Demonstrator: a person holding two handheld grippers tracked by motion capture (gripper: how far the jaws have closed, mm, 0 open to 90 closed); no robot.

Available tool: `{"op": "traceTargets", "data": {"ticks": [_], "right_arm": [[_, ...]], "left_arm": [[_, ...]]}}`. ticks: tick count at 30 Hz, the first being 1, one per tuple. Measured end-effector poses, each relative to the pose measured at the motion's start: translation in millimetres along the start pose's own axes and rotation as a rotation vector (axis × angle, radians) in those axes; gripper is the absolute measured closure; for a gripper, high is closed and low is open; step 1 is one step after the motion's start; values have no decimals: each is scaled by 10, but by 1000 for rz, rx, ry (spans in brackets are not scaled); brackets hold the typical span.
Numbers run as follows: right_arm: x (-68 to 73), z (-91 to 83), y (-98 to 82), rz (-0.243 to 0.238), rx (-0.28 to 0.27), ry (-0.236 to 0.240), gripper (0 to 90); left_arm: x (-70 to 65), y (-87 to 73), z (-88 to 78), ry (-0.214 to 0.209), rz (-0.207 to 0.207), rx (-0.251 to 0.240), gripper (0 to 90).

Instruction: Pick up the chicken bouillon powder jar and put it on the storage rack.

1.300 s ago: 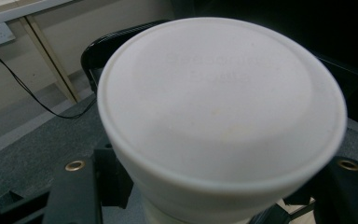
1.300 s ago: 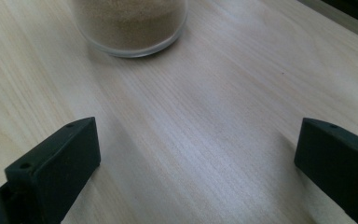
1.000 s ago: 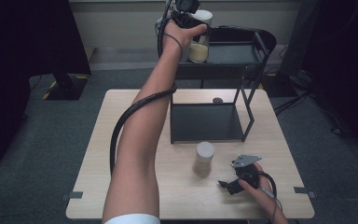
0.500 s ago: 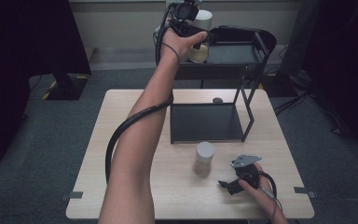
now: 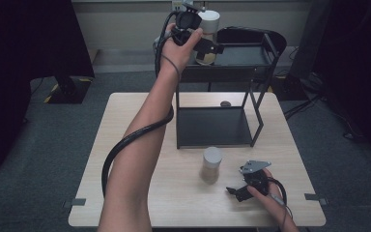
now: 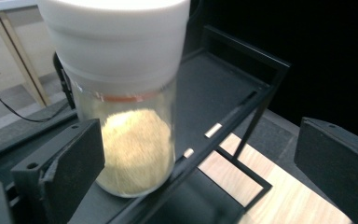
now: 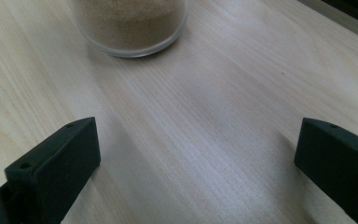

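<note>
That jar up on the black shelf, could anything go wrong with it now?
Possibly. The white-lidded jar stands close to the front edge of the shelf's top tier, so a nudge might tip it off. The left gripper has just opened its jaws, yet one black jaw sits right beside the glass; pulling back carelessly could clip it. On the table, the right gripper rests open near a second jar.

White-lidded jar (image 6: 126,107) upright on shelf (image 6: 214,88)

No readable text, label, brand, number or sign anywhere on the jars, shelf rack, table or grippers.
</note>
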State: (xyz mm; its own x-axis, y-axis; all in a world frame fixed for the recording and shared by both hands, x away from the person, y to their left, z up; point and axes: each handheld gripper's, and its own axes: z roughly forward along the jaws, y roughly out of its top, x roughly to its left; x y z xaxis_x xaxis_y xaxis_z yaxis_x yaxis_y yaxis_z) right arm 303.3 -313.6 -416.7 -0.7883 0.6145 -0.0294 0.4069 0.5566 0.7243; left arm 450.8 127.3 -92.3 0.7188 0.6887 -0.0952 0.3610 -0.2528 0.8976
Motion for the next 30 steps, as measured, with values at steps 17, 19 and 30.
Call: {"op": "traceTargets", "data": {"ticks": [17,19,30], "right_arm": [[-1,-1,2,-1,1,0,0],[-1,-1,2,-1,1,0,0],[-1,-1,2,-1,1,0,0]], "left_arm": [[66,-397,-45,-55,-8,-25,12],[80,-440,-48,-63,-11,-28,12],[106,-627,-43,-86,-11,-31,12]]}}
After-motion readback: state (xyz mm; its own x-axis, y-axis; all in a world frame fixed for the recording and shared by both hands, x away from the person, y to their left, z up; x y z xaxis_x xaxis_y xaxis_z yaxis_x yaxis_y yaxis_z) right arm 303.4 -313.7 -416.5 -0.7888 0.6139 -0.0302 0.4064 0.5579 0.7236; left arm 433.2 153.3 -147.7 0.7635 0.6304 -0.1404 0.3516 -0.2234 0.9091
